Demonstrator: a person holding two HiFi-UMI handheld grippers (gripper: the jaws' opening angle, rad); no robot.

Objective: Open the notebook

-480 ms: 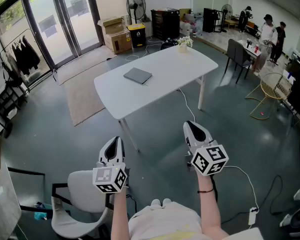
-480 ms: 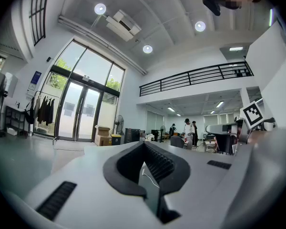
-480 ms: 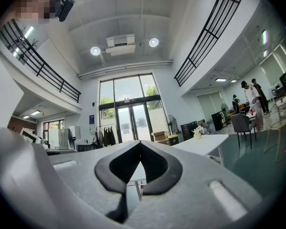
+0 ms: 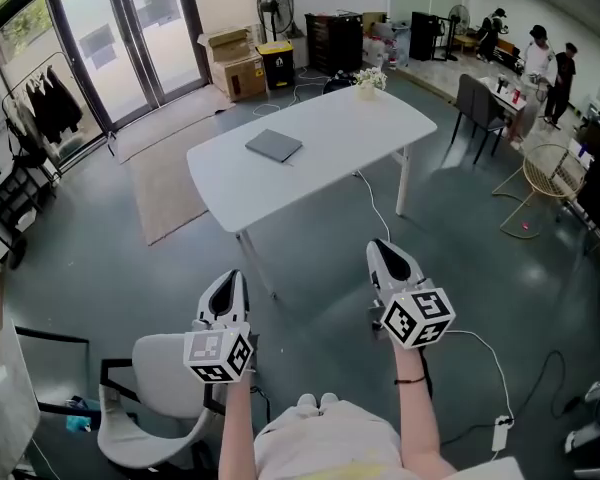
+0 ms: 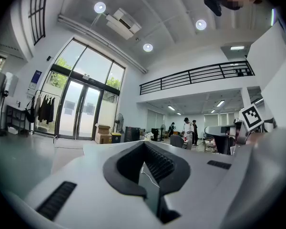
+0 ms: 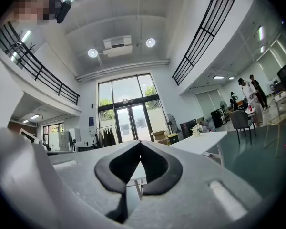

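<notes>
**Grey notebook (image 4: 274, 146) is far away**

It lies closed on the white table (image 4: 350, 128), well apart from me. My left claw (image 4: 229, 280) & right claw (image 4: 381, 251) are both closed tight, nothing in them, held level. I think: go closer first, then open one claw, catch only the cover edge, w/ the other claw pressing the book down.

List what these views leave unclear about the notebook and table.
- Head view: notebook too small to tell its spine side or cover print.
- Right gripper view: table seen edge-on, so the notebook does not show.
- Left gripper view: the left gripper fills the lower frame; no notebook shows.
</notes>
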